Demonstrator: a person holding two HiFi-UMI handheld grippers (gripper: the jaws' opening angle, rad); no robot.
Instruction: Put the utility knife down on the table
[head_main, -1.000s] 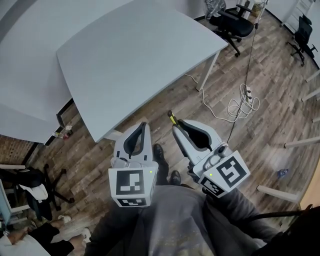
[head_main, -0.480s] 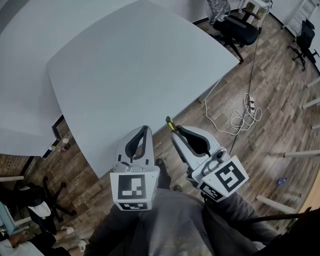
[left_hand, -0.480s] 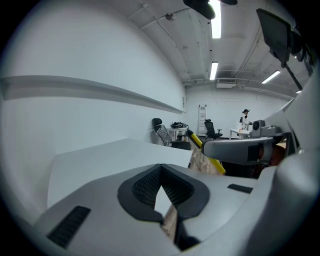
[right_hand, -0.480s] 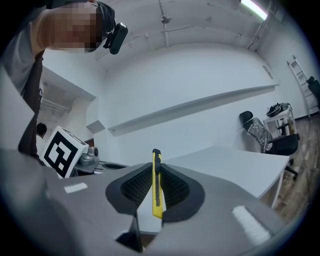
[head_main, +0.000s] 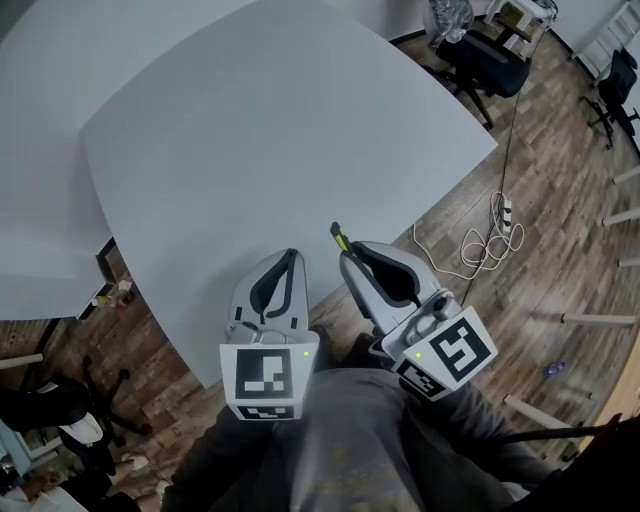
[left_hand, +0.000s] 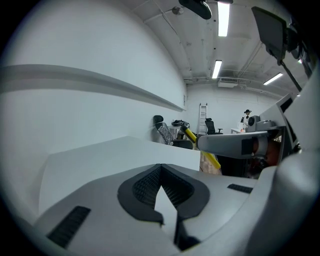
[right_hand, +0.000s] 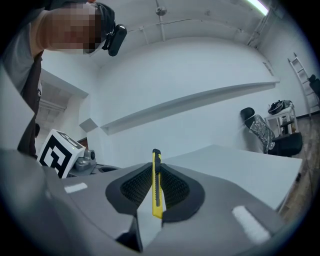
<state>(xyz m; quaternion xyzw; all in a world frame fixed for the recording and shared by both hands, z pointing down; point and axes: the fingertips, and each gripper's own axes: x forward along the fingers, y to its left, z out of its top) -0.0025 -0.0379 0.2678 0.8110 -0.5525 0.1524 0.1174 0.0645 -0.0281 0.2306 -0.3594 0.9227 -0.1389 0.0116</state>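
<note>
Right gripper (head_main: 346, 256): jaws pinch the yellow utility knife (right_hand: 156, 185) upright, its tip projecting over the near edge of the broad white table (head_main: 280, 130). Left gripper (head_main: 291, 258): jaws pressed together on nothing, held just beside the right one at the same edge.

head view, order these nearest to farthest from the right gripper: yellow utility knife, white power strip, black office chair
1. Yellow utility knife, in the right gripper.
2. White power strip, floor to its right.
3. Black office chair, top, beyond the white table.

no legible text, label, brand or number anywhere
</note>
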